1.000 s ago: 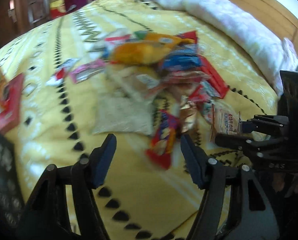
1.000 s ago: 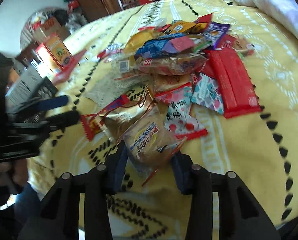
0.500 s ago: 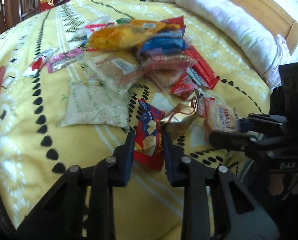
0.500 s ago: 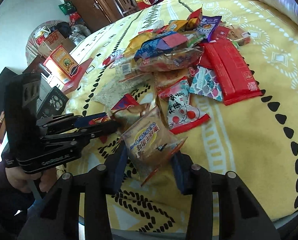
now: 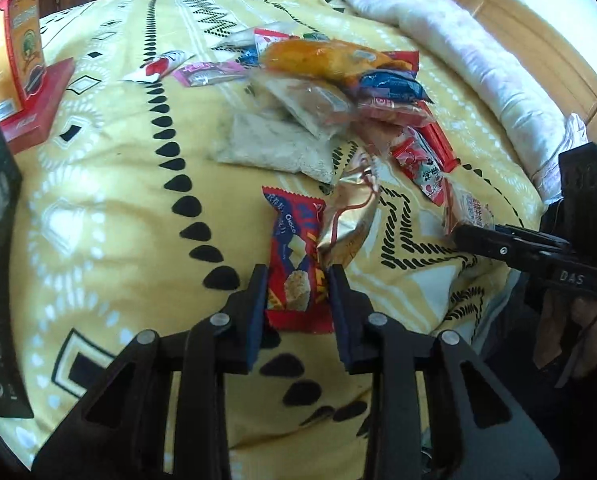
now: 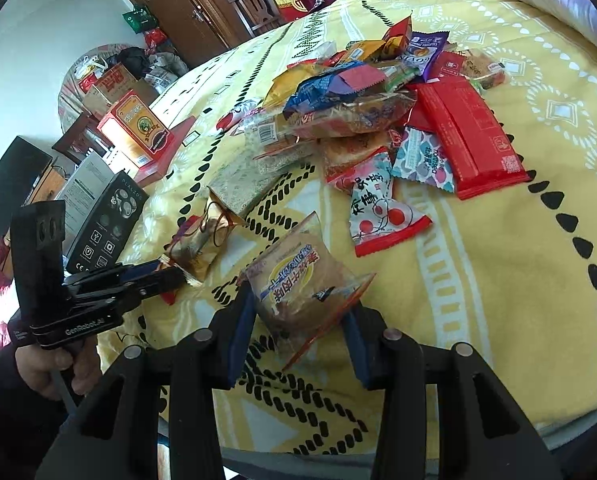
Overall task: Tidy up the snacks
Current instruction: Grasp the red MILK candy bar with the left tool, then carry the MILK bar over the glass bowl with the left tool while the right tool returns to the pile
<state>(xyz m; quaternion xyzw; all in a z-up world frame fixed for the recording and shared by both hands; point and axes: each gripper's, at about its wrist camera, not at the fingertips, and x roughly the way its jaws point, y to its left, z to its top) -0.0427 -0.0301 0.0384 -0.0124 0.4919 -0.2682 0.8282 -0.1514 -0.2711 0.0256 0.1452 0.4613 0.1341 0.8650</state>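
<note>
A pile of snack packets [image 5: 338, 92] lies on the yellow bedspread [image 5: 110, 208]. My left gripper [image 5: 297, 288] is shut on a red and blue Choco packet [image 5: 294, 264], which rests on the bed beside a gold foil packet [image 5: 350, 208]. My right gripper [image 6: 298, 320] is shut on a clear-wrapped cake packet [image 6: 298, 280] near the bed's front edge. In the right wrist view the left gripper [image 6: 174, 274] sits at the left beside the gold packet [image 6: 198, 240]. In the left wrist view the right gripper [image 5: 458, 234] holds the cake packet [image 5: 470, 212] at the right.
A red flat pack [image 6: 470, 132], a cherry sweet bag [image 6: 378, 208] and a pale grain bag [image 5: 274, 148] lie around the pile. Boxes [image 6: 134, 128] stand at the bed's left edge, a black box [image 6: 106, 220] among them. A white quilt [image 5: 438, 28] runs along the headboard.
My left gripper closed from wide open onto the Choco packet a second ago and keeps hold of it. The right gripper keeps holding the cake packet, barely moved.
</note>
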